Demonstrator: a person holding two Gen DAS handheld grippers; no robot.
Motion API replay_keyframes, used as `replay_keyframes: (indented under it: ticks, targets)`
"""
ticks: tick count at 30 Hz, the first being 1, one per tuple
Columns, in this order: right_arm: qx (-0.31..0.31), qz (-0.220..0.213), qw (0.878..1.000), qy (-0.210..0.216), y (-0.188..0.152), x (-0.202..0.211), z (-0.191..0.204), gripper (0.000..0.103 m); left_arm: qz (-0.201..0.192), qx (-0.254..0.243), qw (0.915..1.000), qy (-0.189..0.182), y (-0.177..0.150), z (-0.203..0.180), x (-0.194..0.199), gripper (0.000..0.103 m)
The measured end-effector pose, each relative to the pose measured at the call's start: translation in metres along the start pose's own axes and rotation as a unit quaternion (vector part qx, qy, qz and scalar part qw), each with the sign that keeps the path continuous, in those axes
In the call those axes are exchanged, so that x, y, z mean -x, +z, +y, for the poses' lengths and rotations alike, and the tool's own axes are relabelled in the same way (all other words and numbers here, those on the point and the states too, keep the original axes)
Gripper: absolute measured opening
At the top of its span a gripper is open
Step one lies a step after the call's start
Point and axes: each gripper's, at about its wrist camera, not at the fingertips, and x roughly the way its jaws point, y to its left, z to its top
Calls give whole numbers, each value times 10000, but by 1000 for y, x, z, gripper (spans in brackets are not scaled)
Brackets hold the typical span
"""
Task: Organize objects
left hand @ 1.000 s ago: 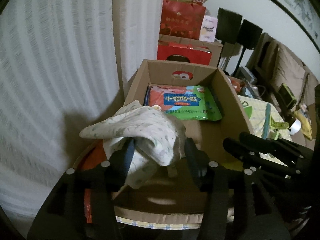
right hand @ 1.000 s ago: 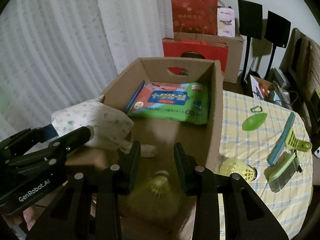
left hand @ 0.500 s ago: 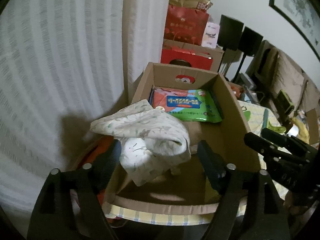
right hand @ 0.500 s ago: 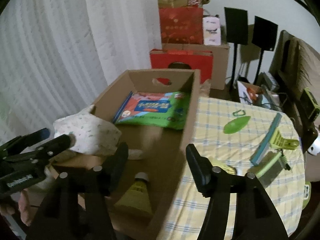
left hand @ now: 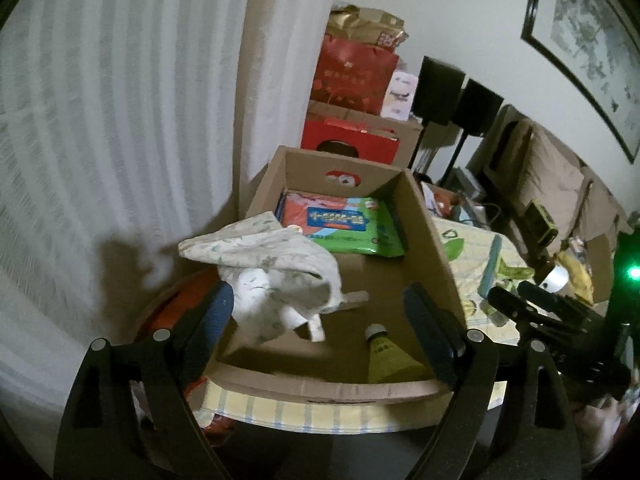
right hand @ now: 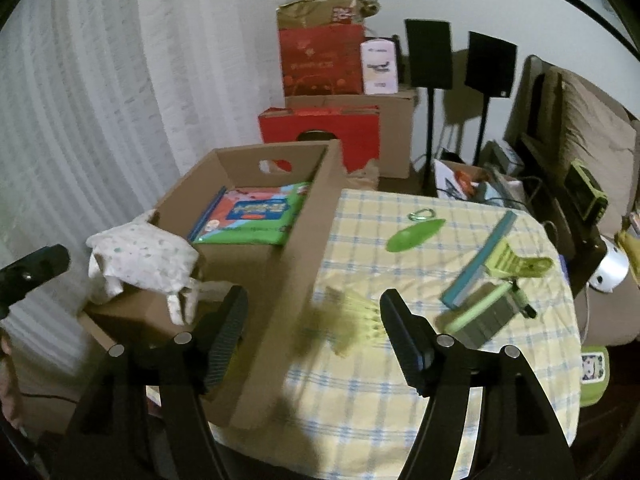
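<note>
An open cardboard box point(left hand: 436, 264) point(right hand: 308, 232) stands on the checked tablecloth. A floral white cloth point(left hand: 276, 272) point(right hand: 144, 256) hangs over its left wall. A green wipes pack point(left hand: 344, 224) point(right hand: 252, 216) lies at the back of the box. Near its front lies a yellow shuttlecock point(left hand: 384, 352). My left gripper point(left hand: 320, 324) stands wide open just short of the cloth, its pads off it. My right gripper point(right hand: 316, 334) hovers over the box's right wall with its jaws opening and nothing gripped. A second, blurred shuttlecock point(right hand: 352, 316) lies on the table beyond it.
On the tablecloth point(right hand: 400, 392) to the right lie a green spoon point(right hand: 416, 234), a carabiner point(right hand: 420, 214), a teal squeegee point(right hand: 480, 260), a green clip point(right hand: 520, 264) and a grey brush point(right hand: 484, 316). Red bags and boxes point(right hand: 320, 60) stand behind, with curtains on the left.
My left gripper opened, let go of the cloth and drew back. My right gripper opened, left its shuttlecock in the box and swung right towards the table.
</note>
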Motion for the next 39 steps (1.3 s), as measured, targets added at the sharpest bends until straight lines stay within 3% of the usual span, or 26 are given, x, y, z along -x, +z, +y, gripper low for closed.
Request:
replay_keyframes:
  ticks: [5,15,24,28,39]
  targets:
    - [-45,-67,9998,-203,-6,12,-18,75,-52,-260,9996,87,-7,-21,2,86]
    - [-327,-128,9976,-593,-16,30,-67,79,79,-517,9976,-458,-24,-70,-7,86]
    - [-787,-96,9924,-939,-28,43,-129,79,218,-1080,9914,-705,-30,-122,-20,86]
    - [-903,-42,9905,-1038,-35,47,-150,79,398,-1390,9858,-855,-29,-146,-31,86]
    - [-1180,61,9853,-1233,-48,55,-190,79,997,-2488,9592,-903,-26,-212,-80,86]
